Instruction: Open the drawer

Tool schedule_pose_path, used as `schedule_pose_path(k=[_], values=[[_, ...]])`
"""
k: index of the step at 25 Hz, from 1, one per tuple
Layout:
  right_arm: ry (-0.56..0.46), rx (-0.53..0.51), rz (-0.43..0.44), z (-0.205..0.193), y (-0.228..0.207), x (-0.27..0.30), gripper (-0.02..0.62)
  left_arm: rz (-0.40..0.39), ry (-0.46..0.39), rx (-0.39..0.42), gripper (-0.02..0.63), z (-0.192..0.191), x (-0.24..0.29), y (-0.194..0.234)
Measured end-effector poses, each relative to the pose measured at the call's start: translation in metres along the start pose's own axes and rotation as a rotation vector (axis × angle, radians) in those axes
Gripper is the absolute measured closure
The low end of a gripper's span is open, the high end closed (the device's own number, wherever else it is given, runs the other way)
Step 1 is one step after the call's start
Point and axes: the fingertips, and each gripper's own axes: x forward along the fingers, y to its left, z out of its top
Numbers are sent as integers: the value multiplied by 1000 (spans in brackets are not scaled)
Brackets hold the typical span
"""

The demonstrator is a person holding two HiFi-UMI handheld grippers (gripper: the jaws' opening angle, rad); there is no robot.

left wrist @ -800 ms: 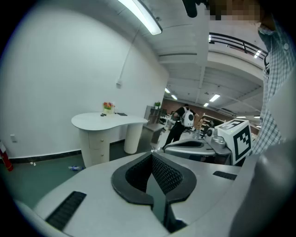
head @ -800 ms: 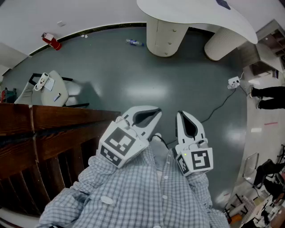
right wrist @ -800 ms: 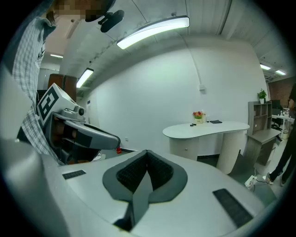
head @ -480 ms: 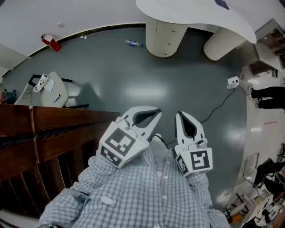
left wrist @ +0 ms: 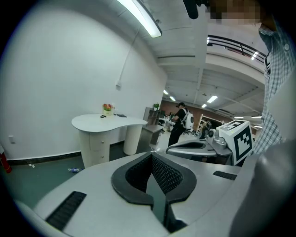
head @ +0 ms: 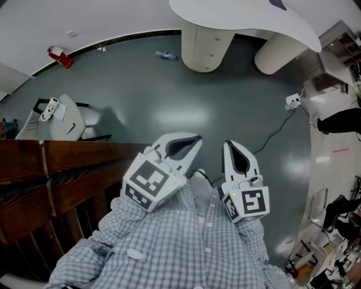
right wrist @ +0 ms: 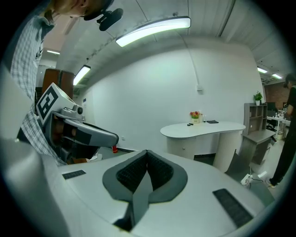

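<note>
Where the grippers are: the left gripper [head: 196, 138] and the right gripper [head: 229, 144] are side by side, near the body, in front of a checked shirt [head: 186, 248] and above the grey floor [head: 169, 96].
Left gripper state: jaws pressed together at the tips, nothing between them.
Right gripper state: jaws closed tip to tip as well, empty.
Drawer: I cannot pick out one drawer for sure; the round leg [head: 206, 45] of the white table [head: 242, 17], far from both grippers, has small knobs.
Near left: brown wooden furniture [head: 73, 163], just beside the left gripper.
Far left: a white chair [head: 62, 115]; a red extinguisher [head: 56, 55] by the wall.
On the floor: a bottle [head: 165, 55] lies near the round leg; a cable [head: 273, 135] runs to a socket strip [head: 292, 102] at the right.
</note>
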Motion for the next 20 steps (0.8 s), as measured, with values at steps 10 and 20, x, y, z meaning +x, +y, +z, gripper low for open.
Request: schedule_pose_path(k=[10, 20], values=[[16, 27, -72, -14, 24, 2, 586, -37, 2, 13, 601, -14, -18, 16], [15, 56, -127, -15, 23, 3, 586, -67, -7, 20, 601, -10, -23, 24]])
